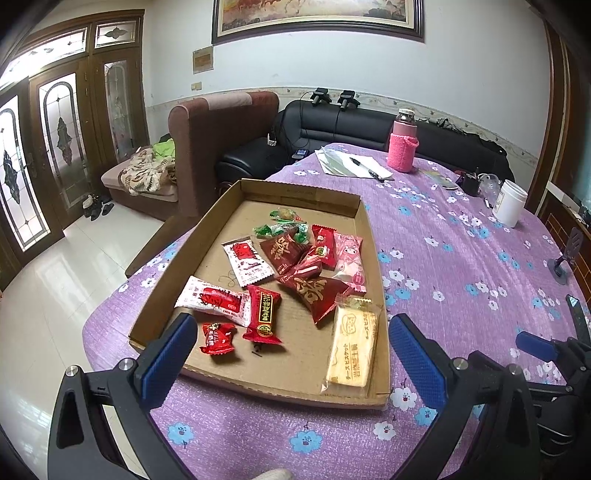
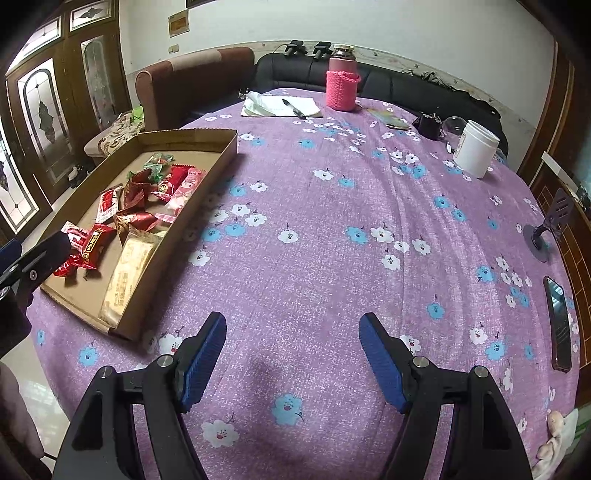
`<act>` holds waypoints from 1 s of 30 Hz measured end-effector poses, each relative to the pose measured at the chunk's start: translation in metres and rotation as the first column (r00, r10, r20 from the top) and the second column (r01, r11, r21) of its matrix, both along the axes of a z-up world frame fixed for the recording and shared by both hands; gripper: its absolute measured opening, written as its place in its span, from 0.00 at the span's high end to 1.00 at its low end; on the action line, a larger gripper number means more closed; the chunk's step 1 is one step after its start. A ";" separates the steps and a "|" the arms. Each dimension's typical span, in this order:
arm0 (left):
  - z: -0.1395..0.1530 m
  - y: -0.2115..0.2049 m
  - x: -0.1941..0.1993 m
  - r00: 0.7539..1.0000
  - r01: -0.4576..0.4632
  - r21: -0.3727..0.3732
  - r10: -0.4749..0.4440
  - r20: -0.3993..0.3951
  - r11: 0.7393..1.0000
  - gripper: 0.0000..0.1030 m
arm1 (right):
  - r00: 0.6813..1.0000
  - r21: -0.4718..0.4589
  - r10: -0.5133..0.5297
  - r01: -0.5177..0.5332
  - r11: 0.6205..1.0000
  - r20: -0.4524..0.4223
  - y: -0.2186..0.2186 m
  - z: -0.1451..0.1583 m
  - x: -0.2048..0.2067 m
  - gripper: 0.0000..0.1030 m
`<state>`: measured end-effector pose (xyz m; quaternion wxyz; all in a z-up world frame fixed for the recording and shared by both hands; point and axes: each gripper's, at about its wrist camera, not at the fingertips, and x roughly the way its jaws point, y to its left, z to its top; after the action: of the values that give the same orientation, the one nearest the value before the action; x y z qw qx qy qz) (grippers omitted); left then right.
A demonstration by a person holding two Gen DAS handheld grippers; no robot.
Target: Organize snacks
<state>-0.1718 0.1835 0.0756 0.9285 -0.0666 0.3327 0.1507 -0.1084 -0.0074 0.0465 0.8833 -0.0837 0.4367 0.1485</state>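
While both grippers' fingers stand apart, empty, the wrapped snacks (image 1: 295,273) in the shallow cardboard tray (image 1: 236,195) near the bench's left edge await a first grasp.

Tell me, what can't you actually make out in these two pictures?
- Candies at the far end of the box: left view, overlapping wrappers hide each other.
- Biscuit pack: right view, box wall covers its lower edge.
- Painting: left view, cut off by the top edge.
- Phone: right view, warped near the edge; screen unreadable.
- Wrapper print: too small to read in either view.
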 end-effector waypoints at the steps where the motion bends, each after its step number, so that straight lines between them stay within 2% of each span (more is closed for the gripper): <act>1: 0.000 0.000 0.000 1.000 0.000 -0.001 0.000 0.000 1.000 0.00 | 1.000 -0.001 0.001 -0.001 1.000 0.000 0.000 0.000 0.000 0.24; 30: -0.003 0.007 -0.006 1.000 -0.022 -0.018 0.022 0.003 1.000 0.00 | 0.994 -0.132 0.033 -0.019 0.991 0.104 0.023 0.006 -0.015 0.24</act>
<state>-0.1778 0.1910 0.0726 0.9266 -0.0790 0.3320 0.1576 -0.1238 0.0160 0.0520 0.8959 -0.1546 0.3969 0.1263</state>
